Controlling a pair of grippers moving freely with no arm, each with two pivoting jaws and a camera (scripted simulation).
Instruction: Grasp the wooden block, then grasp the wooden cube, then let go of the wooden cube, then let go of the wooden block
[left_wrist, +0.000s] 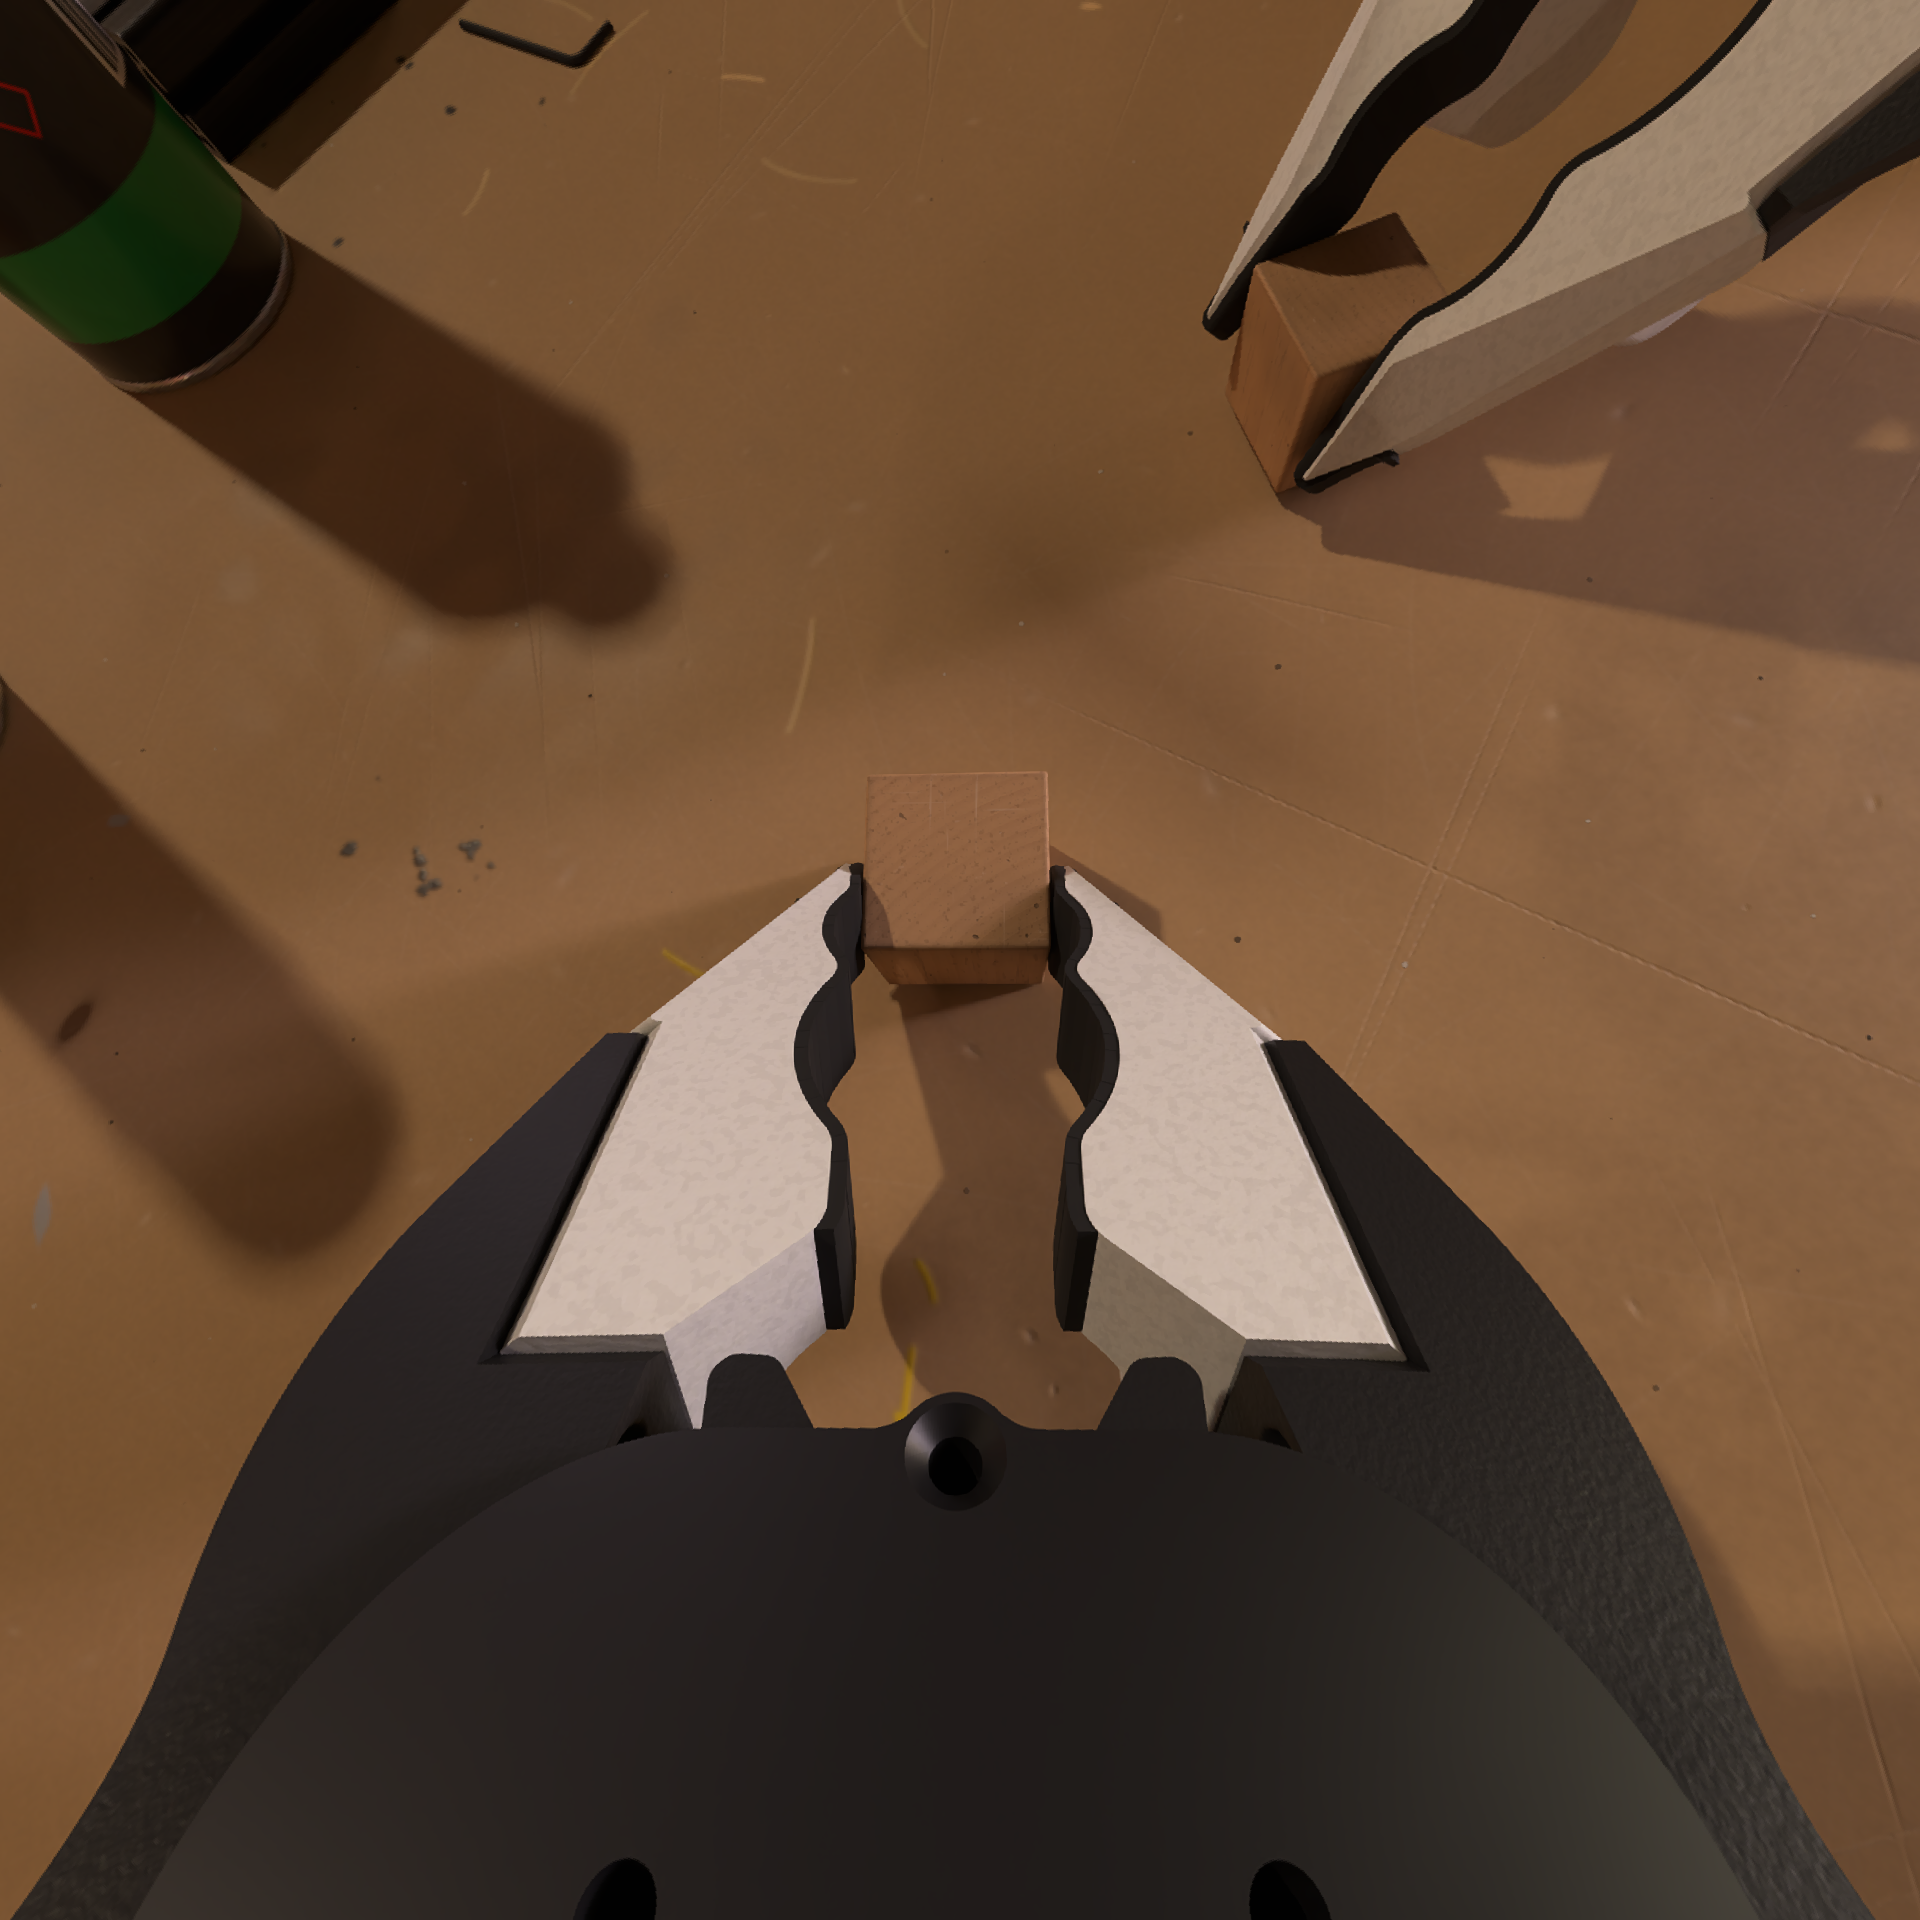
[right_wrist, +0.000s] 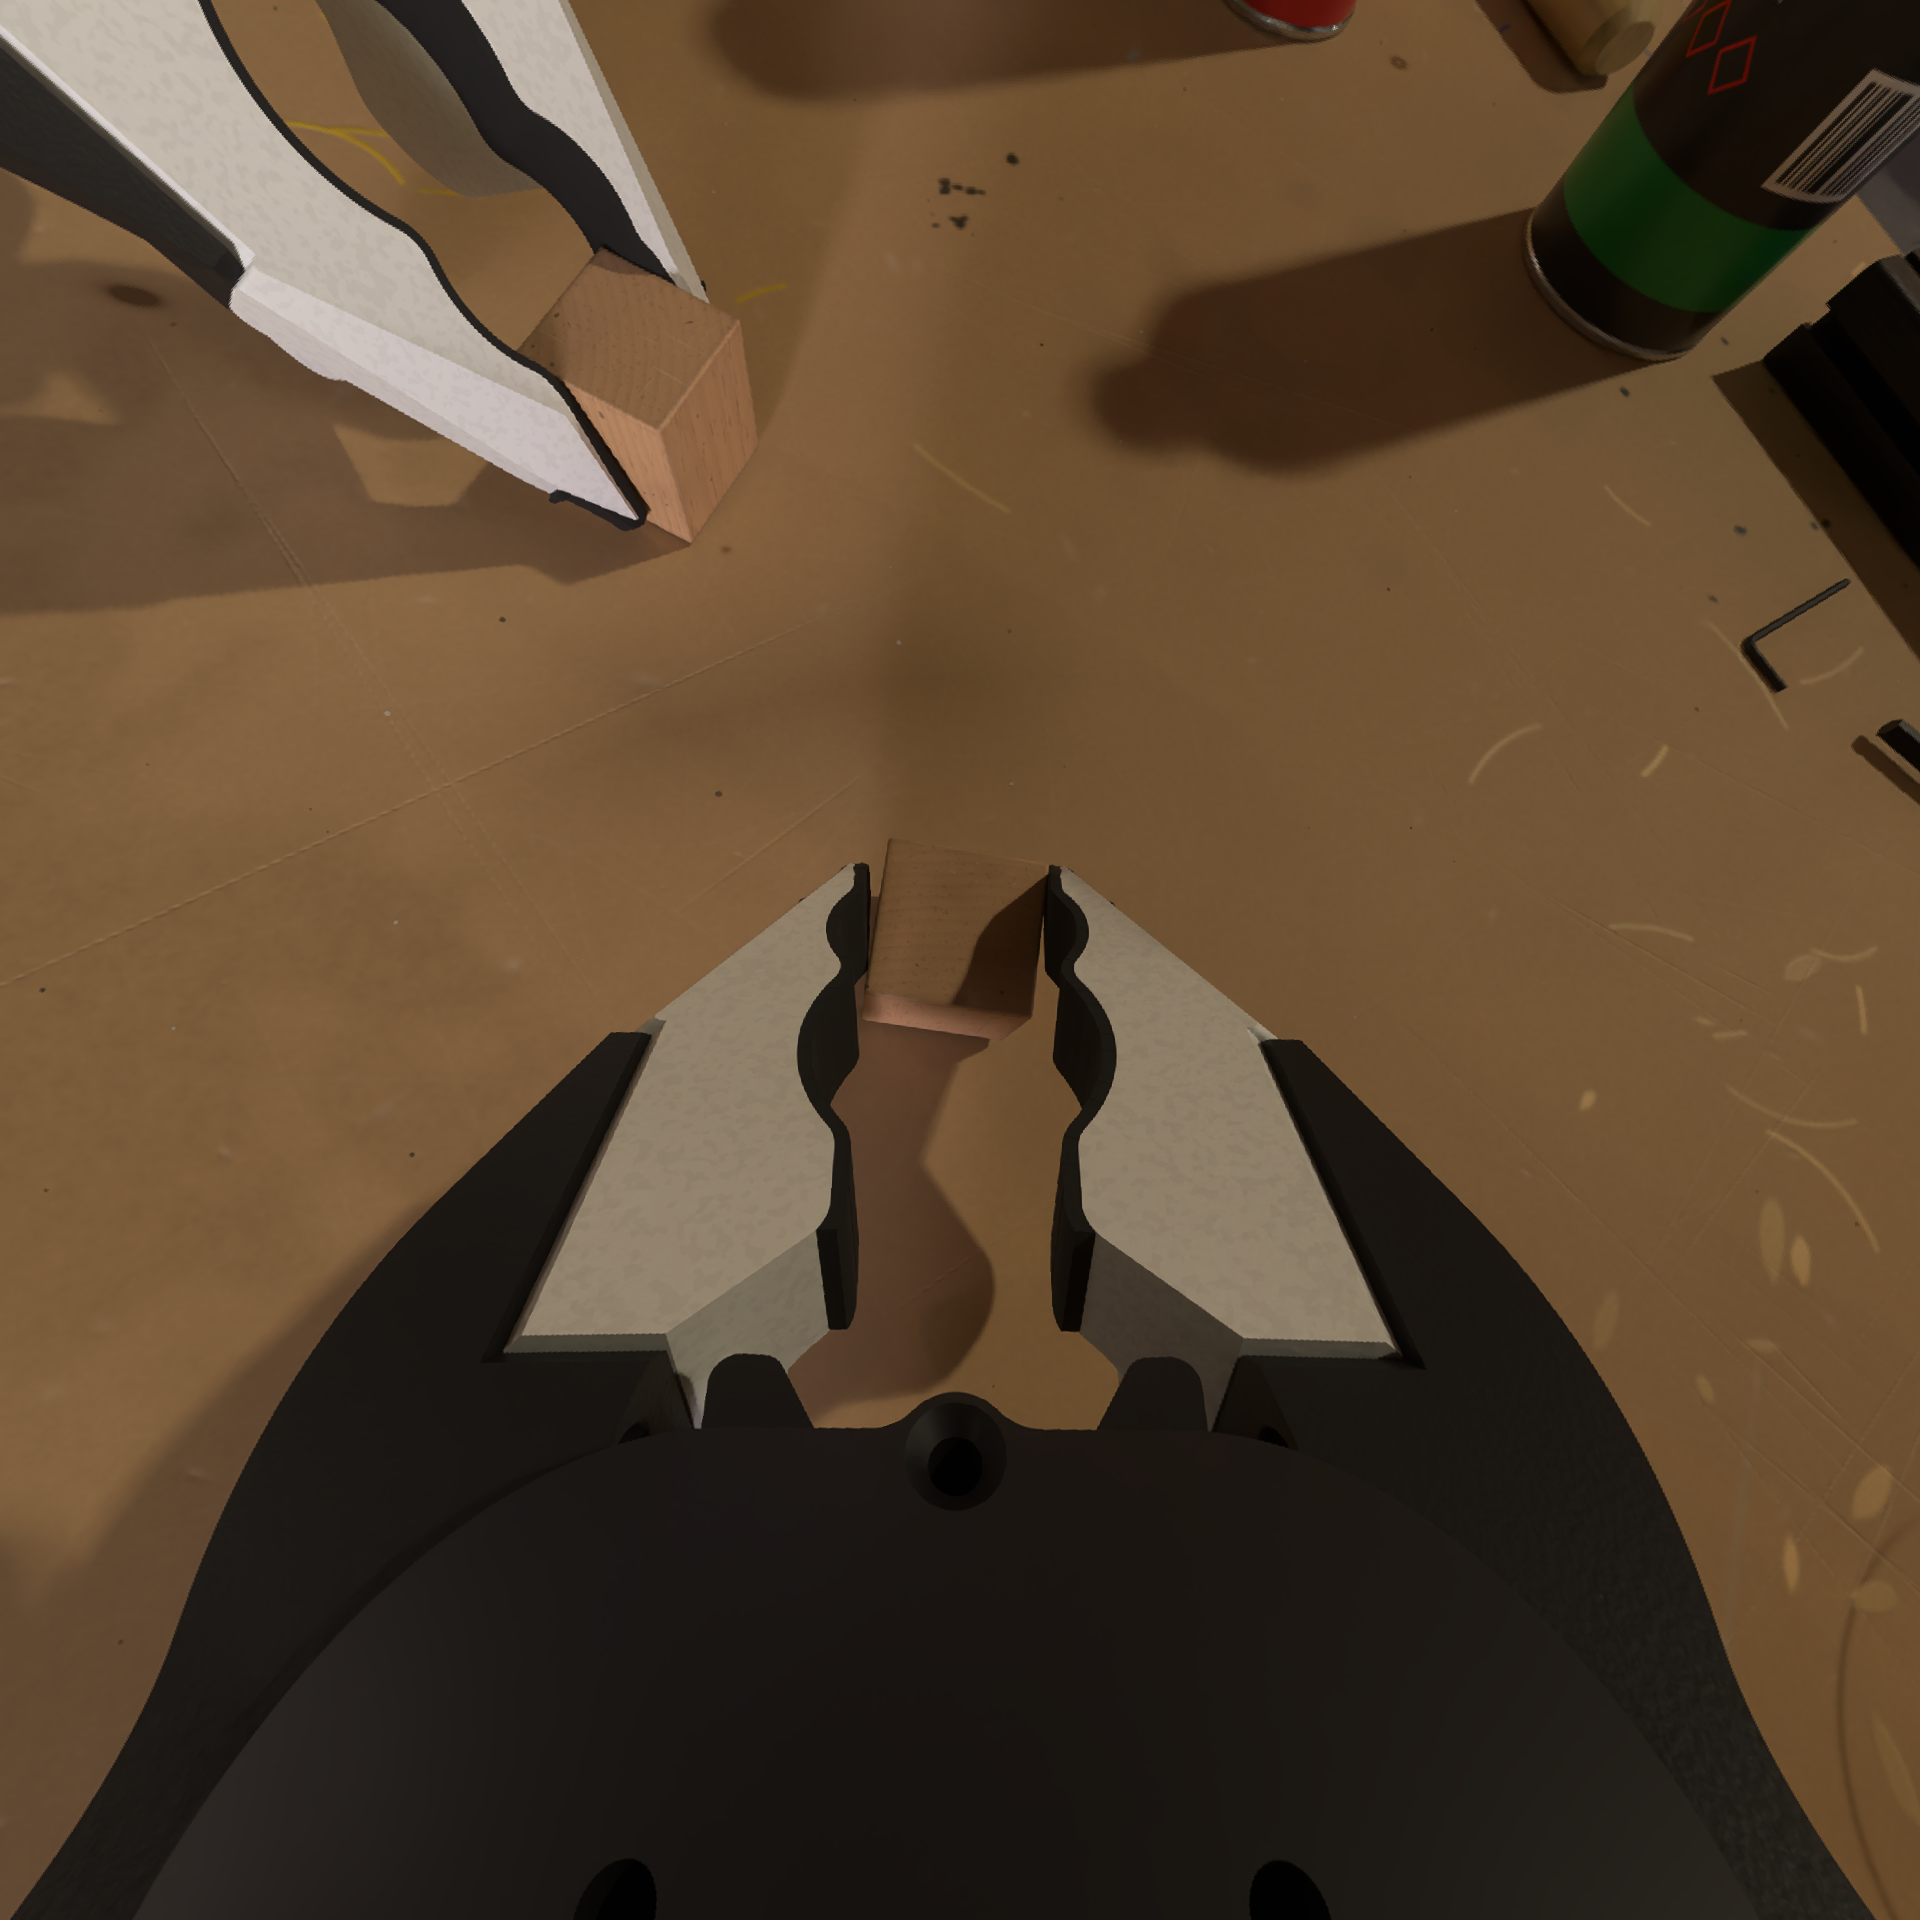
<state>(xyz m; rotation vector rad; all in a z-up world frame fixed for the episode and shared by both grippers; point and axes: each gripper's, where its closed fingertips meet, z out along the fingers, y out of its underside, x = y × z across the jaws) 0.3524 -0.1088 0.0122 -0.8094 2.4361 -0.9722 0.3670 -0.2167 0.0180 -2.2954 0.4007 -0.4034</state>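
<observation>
L gripper (left_wrist: 956, 914): jaws narrowed onto wooden cube (left_wrist: 956, 883), pads touching both side faces, cube resting on tabletop (left_wrist: 935, 582).
R gripper (right_wrist: 954, 935): jaws likewise closed on wooden block (right_wrist: 951, 935), tips pressed against its sides; block slightly skewed between them, on tabletop.
Rel. to green-banded can (left_wrist: 125, 239): cube well apart, nearer L-wrist cam; block farther off. Hex key (left_wrist: 540, 44) near can, flat on tabletop.
</observation>
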